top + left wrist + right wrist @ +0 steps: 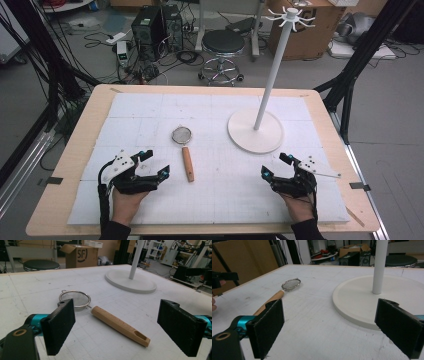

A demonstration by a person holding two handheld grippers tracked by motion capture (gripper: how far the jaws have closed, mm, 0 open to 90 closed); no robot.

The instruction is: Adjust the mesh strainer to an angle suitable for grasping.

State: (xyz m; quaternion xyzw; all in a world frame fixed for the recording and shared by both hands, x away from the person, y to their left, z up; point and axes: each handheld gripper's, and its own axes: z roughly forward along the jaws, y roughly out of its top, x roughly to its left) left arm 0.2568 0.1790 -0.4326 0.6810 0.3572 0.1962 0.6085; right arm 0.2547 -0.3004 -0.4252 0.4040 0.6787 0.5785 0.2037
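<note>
A small metal mesh strainer [182, 135] with a wooden handle [188, 164] lies on the white mat [150, 120], a little left of the middle. A white stand [255, 131] with a round base, a tall pole and hooks on top rises at the right. My left gripper [154, 164] rests near the front left, open, just left of the handle. In the left gripper view the strainer [75, 298] and its handle [120, 325] lie between and beyond the wide-apart jaws. My right gripper [275, 165] sits at the front right, open and holding nothing, close to the stand's base [362, 300].
The wooden table [85, 130] edges frame the mat. Beyond the far edge stand a black stool [223, 47], computer towers [157, 25], cardboard boxes [305, 35] and cables on the floor. Black frame legs [360, 55] flank both sides.
</note>
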